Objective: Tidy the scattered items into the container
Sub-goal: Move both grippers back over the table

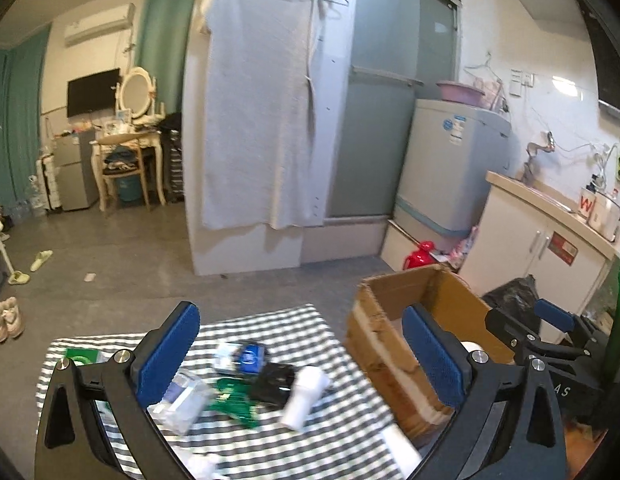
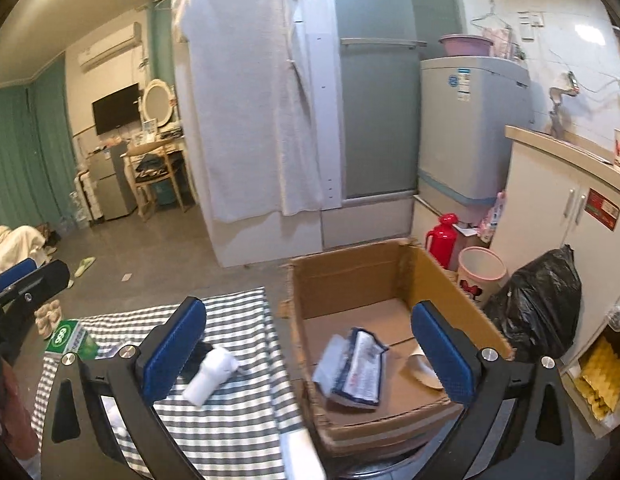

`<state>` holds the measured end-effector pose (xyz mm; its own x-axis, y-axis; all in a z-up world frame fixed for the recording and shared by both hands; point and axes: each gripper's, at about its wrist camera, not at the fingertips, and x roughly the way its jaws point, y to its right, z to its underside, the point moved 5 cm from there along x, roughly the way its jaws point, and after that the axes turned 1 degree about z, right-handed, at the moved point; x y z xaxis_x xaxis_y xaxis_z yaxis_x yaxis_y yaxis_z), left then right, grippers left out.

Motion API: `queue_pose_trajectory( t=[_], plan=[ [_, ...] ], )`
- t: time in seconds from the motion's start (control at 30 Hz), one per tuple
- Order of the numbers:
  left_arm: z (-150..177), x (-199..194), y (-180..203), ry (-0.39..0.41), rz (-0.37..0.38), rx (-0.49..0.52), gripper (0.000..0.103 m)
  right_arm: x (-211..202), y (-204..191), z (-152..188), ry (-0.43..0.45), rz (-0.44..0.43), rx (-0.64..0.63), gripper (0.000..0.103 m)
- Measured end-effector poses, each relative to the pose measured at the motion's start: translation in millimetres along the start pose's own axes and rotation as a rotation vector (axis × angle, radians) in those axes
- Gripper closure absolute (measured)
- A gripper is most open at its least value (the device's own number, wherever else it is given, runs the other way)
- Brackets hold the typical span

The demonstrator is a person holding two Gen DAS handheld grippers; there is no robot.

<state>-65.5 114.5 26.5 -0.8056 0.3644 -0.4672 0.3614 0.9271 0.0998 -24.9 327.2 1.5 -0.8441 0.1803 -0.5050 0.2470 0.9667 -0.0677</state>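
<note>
Both empty and spread wide, the left hand-held gripper (image 1: 299,354) hovers over scattered items, the right hand-held gripper (image 2: 310,344) over the cardboard box (image 2: 350,276)

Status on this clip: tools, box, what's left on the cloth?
Both tools open, empty: left, right. Box holds a packet. White bottle, green item, other clutter remain on cloth. Nothing blocking.

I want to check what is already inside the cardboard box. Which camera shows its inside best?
The right wrist view: the cardboard box lies open below it, with a blue-white packet and a white item on its floor. The left wrist view sees mainly its outer wall, with only a white scrap inside.
</note>
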Motion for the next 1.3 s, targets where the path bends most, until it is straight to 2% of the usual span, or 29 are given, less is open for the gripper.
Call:
queue_pose_trajectory(
  t=[0.2, 0.47, 0.73, 1.03, 1.3],
  plan=[
    [5.6, -14.2, -40.9, 0.012, -0.085, -0.011, 0.0, 3.2, -37.9, 4.9, -0.003, -0.074, -0.044, 0.0],
    [11.5, -29.9, -102.0, 0.022, -0.179, -0.073, 0.0, 6.2, -97.1, 17.8, -0.013, -0.164, -0.138, 0.0],
    [24.4, -39.4, -159.1, -0.002, -0.285, -0.11, 0.0, 13.5, -142.3, 27.7, -0.038, -0.242, -0.193, 0.0],
    [40.3, -36.7, -201.3, -0.053, -0.324, -0.151, 0.0, 28.7, -184.8, 41.6, -0.082, -0.282, -0.259, 0.0],
    [48.3, -31.5, -220.2, -0.078, -0.351, -0.162, 0.0, 38.7, -207.0, 46.9, -0.102, -0.311, -0.283, 0.0]
  ],
)
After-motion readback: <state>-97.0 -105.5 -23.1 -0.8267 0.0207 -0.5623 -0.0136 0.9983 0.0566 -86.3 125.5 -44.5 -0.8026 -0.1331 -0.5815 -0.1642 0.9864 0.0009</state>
